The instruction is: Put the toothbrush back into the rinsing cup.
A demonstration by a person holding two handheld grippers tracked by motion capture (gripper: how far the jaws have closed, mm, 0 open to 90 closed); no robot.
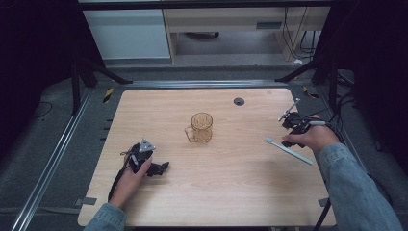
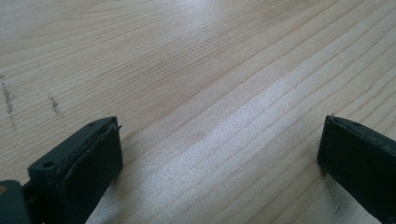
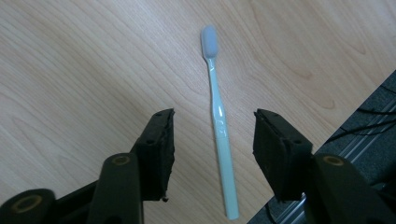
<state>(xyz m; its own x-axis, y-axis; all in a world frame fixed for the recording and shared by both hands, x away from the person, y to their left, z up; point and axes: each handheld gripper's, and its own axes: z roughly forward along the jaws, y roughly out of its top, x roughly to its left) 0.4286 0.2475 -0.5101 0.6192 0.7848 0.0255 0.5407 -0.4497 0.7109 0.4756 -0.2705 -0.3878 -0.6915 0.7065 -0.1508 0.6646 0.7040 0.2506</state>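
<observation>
Near the table's right edge, the right gripper [image 3: 212, 140] straddles the pale blue plastic toothbrush [image 3: 219, 126], jaws wide, nothing grasped yet; the left gripper [image 2: 219, 154] rests agape, empty; the amber glass mug [image 1: 200, 128] awaits.

- You had a pale wooden table [image 1: 231, 173] before you, its grain running in long streaks.
- A small dark round grommet [image 1: 239, 101] sat in the tabletop near your far edge.
- Beyond the table stood a light cabinet [image 1: 127, 33] and a wooden desk [image 1: 231, 21].
- Black cables [image 1: 300, 41] hung at the far right.
- Metal rails [image 1: 50, 159] ran along your left.
</observation>
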